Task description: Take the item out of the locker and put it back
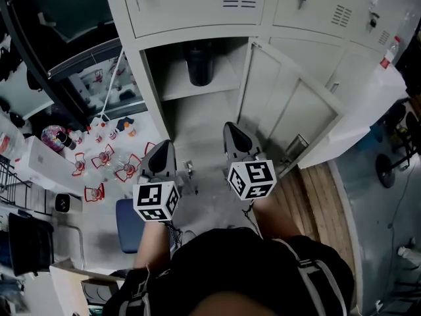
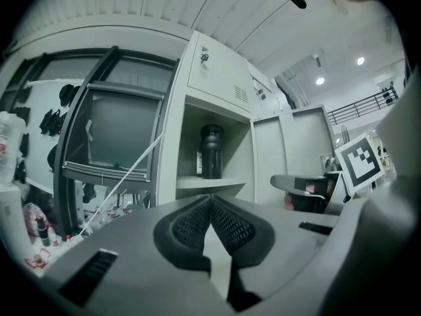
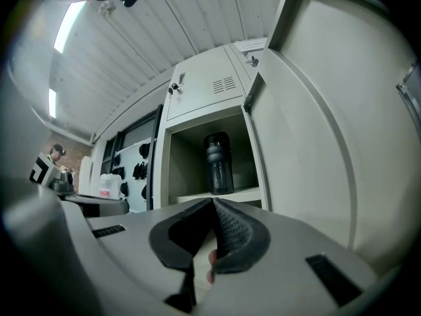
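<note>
Locker: a pale grey metal locker [image 1: 197, 15] is seen with one compartment open. Its door [image 1: 299, 107] is swung out to the right.
Item: a dark bottle [image 1: 199, 63] is stood upright on the shelf [image 1: 176, 84] of the open compartment, well apart from both grippers.
Left gripper [image 1: 161, 149]: it is held level before the locker. The jaws are brought together at the tips and nothing is caught between them.
Right gripper [image 1: 235, 129]: it is held just beside the left one. The pads are pressed together and nothing is gripped.
Floor [image 1: 204, 127]: pale grey below the locker, with wooden planks [image 1: 329, 206] laid to the right.
Room, left side: a dark-framed glass panel [image 2: 122, 133] is set beside the locker, small red things [image 1: 105, 158] are scattered below it, and a blue seat [image 1: 128, 224] is placed near the person.
Head view only: the planks, the blue seat and both marker cubes together are shown.
Left gripper view only: round ceiling lamps [image 2: 320, 81] are shown.
Right gripper view only: a long strip light [image 3: 64, 28] on the ribbed ceiling and a key [image 3: 174, 88] in the closed upper door are shown.
</note>
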